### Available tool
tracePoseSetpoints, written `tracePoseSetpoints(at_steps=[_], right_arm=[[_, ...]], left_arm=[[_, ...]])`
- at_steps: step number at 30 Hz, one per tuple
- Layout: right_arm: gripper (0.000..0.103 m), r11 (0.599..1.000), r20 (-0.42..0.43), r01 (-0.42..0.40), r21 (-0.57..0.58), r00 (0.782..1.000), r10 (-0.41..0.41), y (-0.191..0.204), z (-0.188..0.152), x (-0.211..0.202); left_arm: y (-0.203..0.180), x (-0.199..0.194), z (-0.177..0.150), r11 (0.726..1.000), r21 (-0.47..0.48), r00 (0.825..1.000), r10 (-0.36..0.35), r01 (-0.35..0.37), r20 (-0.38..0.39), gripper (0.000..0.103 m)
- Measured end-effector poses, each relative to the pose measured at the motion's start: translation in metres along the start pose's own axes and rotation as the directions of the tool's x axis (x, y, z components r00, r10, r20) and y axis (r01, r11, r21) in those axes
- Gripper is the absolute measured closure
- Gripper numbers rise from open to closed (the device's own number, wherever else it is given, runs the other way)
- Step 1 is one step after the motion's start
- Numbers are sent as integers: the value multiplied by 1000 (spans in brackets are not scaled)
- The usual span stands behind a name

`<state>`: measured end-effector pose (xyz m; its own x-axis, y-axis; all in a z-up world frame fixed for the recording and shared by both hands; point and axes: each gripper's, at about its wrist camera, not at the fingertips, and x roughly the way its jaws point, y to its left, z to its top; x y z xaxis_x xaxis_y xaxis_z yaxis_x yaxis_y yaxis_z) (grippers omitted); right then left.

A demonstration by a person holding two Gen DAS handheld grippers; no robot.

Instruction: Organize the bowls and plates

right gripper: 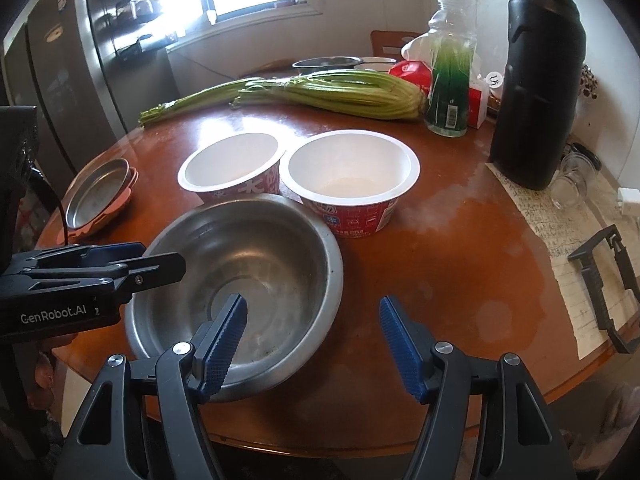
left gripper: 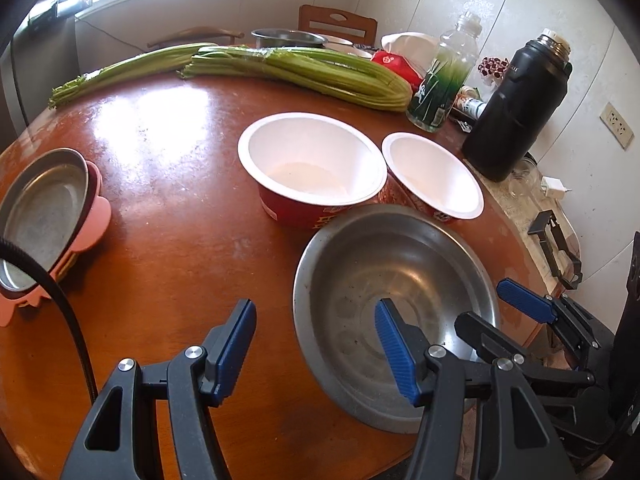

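so we are at the approach: both grippers hang over the steel bowl (left gripper: 394,312) at the table's (left gripper: 168,184) near edge, nothing grasped yet. our left gripper (left gripper: 316,344) gapes empty, one finger above the bowl, the other over bare wood. our right gripper (right gripper: 314,344) is also released, straddling the bowl's right rim. next we likely close on that rim and lift. two paper bowls (right gripper: 350,176) sit just behind it, one touching, so little room there; open wood lies left, toward the plates (left gripper: 44,216).
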<state>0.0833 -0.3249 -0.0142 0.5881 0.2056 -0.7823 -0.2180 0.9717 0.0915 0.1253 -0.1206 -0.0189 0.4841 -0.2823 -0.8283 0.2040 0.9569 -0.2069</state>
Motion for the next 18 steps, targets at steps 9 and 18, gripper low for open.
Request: tracePoseSetpoints(at_steps=[9, 18], right_arm=[[48, 999, -21, -30, -35, 999, 30, 8, -1, 10], [51, 996, -15, -35, -87, 999, 34, 24, 0, 7]], left_arm=[[0, 17, 4, 1000, -4, 999, -26, 26, -31, 42], [-8, 22, 4, 994, 7, 993, -108, 108, -46, 42]])
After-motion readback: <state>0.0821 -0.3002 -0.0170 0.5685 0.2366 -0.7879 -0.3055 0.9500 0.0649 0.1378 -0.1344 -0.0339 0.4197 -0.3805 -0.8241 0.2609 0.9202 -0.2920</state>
